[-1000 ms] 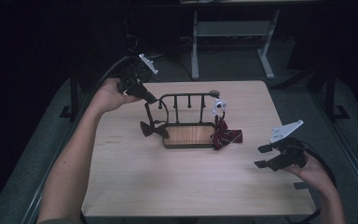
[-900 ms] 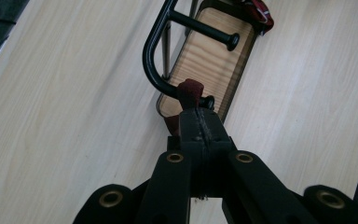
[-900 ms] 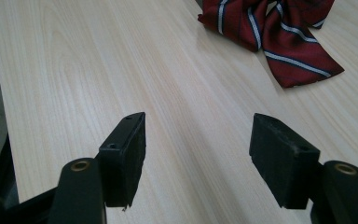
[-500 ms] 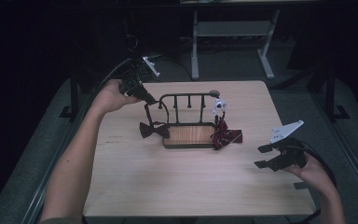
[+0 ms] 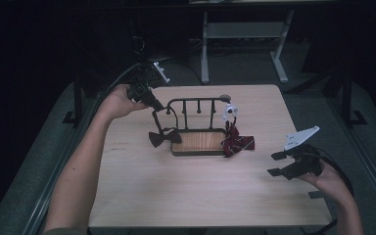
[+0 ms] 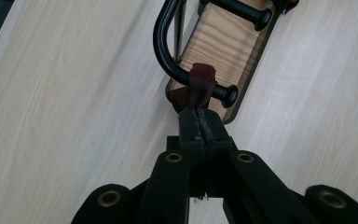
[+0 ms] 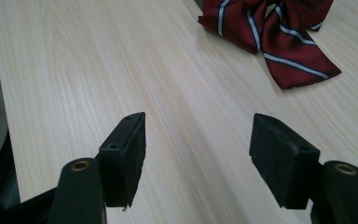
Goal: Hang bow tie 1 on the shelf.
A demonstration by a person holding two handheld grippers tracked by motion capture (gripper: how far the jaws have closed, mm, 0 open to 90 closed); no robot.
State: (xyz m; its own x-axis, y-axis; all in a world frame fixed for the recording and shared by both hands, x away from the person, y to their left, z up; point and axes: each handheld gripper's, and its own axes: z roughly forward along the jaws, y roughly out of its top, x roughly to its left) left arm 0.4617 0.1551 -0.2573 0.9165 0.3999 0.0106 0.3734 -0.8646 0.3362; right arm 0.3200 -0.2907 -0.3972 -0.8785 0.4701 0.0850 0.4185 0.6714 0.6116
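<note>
1. The left tool [image 5: 152, 104] is at the far left of the bench [image 5: 176, 196], beside the left end of a black metal rack [image 5: 196, 105] on a wooden base [image 5: 198, 142].
2. In the left gripper view, the left tool [image 6: 200, 122] has its jaws pressed together on a dark red strap [image 6: 200, 84]. The strap loops over the curved end of the rack [image 6: 163, 42], next to a round knob [image 6: 228, 94].
3. In the high view, a dark bow tie [image 5: 164, 137] hangs on this strap below the left tool, just left of the base and low over the bench. Whether it touches the bench cannot be told.
4. A striped red bow tie [image 5: 236, 143] lies at the right end of the base, touching it. A small white item [image 5: 229, 111] sits on the right end of the rack above it; its kind cannot be told.
5. The right tool [image 5: 276, 164] is at the near right of the bench, well apart from the rack, with its jaws apart and nothing between them.
6. In the right gripper view, the right tool [image 7: 198, 158] hovers over bare bench [image 7: 74, 70], and the striped red bow tie [image 7: 270, 32] lies beyond it on the far side.
</note>
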